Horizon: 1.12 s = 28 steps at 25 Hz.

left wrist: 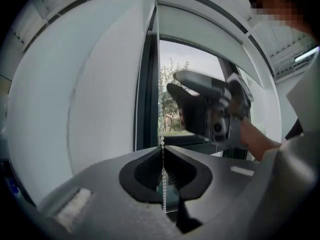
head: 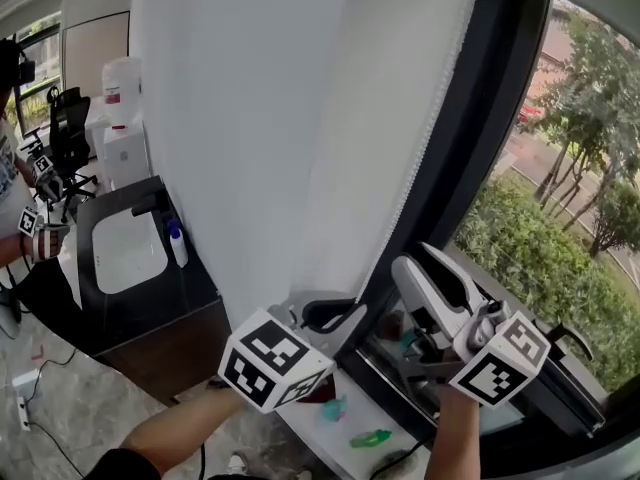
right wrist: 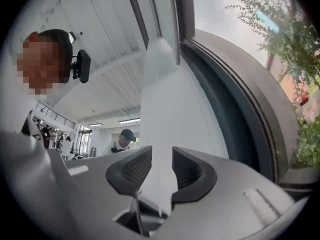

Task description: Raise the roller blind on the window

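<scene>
The left gripper (left wrist: 163, 153) is clamped on the bead chain (left wrist: 159, 84), jaws nearly together. The right gripper (right wrist: 161, 163) is held with jaws apart, empty, before the roller blind (right wrist: 167, 109).

- At bottom centre, left tongs (left wrist: 163, 151), dark ribbed jaws pressed together on thin white bead chain (left wrist: 159, 84).
- Chain taut, straight up along dark window frame (left wrist: 145, 94), just beside white roller blind fabric (left wrist: 90, 99).
- Ahead at the glass, right tongs (left wrist: 174, 82), gripped by bare hand (left wrist: 246, 131); green trees (left wrist: 170, 116) outside.
</scene>
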Tool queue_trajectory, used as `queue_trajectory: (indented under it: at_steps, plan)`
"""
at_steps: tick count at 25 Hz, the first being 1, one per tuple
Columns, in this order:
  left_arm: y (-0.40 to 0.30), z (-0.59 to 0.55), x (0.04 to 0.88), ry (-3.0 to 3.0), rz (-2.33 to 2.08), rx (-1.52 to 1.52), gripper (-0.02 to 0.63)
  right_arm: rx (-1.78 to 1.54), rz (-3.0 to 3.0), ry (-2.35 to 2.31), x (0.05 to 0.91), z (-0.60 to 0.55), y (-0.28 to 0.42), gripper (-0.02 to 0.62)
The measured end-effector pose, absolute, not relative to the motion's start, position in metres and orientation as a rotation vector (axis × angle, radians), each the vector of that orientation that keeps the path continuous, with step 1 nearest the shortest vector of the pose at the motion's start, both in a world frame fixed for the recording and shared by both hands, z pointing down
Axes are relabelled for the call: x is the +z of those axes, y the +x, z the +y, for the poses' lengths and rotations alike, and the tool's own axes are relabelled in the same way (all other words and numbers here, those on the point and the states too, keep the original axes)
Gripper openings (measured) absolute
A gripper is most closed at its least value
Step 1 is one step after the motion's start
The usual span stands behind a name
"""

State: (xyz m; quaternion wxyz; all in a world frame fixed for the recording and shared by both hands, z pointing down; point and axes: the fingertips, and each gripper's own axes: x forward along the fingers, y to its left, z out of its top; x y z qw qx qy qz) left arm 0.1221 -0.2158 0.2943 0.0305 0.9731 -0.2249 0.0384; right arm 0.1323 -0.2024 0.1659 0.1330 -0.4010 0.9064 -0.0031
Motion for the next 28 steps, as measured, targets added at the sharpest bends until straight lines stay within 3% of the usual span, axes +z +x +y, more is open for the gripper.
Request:
queue_trajectory:
  at_steps: [6, 10, 18, 24, 28]
  plan:
    - [0.13, -0.21, 0.361, 2.937, -0.642, 0.296, 0.02, 0.097, 2.687, -1.184, 0.141, -0.217, 0.109, 0.112]
    - [0.126, -0.21, 0.375, 2.919, -0.644, 0.319, 0.02, 0.116, 2.671, -1.211, 0.142, -0.224, 0.106, 0.015]
    - [0.114, -0.211, 0.378, 2.907, -0.631, 0.325, 0.023, 0.151, 2.666, -1.243, 0.149, -0.228, 0.105, 0.008]
    - [0.096, -0.204, 0.326, 2.925, -0.636, 0.127, 0.08, 0.136, 2.682, -1.302, 0.17, -0.231, 0.113, 0.008]
    - [0.088, -0.205, 0.265, 2.982, -0.69, -0.059, 0.08, 0.074, 2.701, -1.326, 0.202, -0.23, 0.115, 0.008]
